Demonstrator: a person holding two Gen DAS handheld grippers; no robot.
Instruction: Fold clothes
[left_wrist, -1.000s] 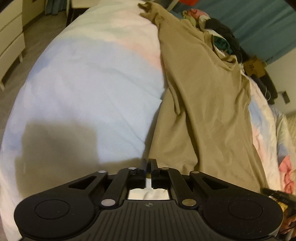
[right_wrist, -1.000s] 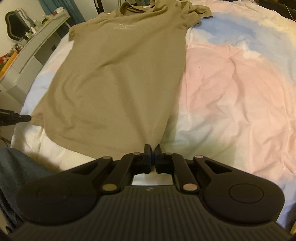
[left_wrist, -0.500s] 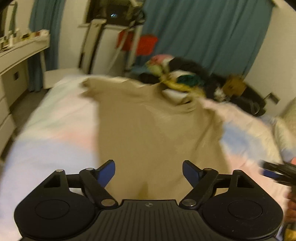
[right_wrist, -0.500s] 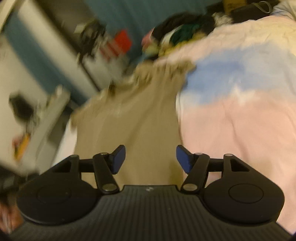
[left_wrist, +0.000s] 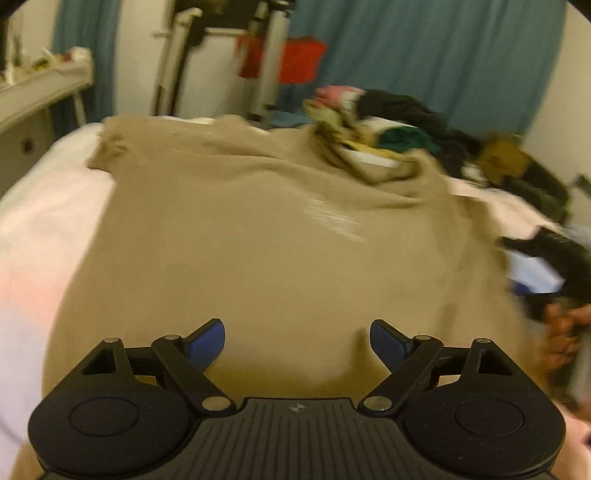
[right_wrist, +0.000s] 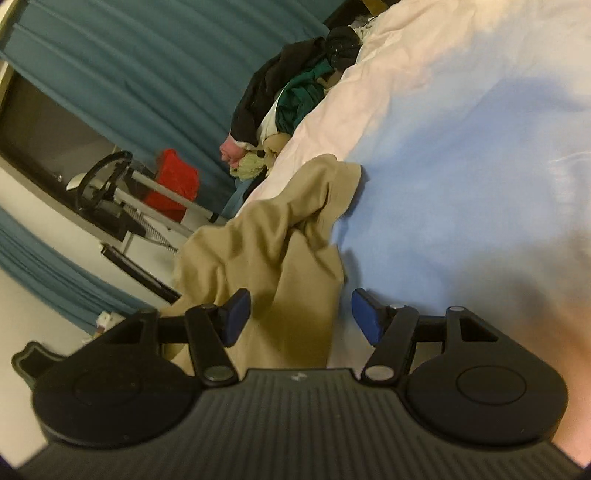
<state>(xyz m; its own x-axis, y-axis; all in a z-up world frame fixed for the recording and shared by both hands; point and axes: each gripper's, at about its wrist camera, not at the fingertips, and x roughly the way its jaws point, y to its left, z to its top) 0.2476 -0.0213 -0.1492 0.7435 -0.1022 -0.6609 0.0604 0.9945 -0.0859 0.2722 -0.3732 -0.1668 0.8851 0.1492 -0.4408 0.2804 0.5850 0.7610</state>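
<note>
Left gripper (left_wrist: 297, 341) spread wide, empty, above tan T-shirt (left_wrist: 266, 229) flat on bed sheet (left_wrist: 40, 221); right gripper (right_wrist: 298, 314) spread wide, empty, over shirt's edge

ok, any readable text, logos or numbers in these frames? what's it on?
Nothing legible.
Tan t-shirt: pale chest print, motion-blurred, unreadable.
Left gripper body: small round emblem, no letters.
Right gripper body: faint mark, too small to read.
</note>
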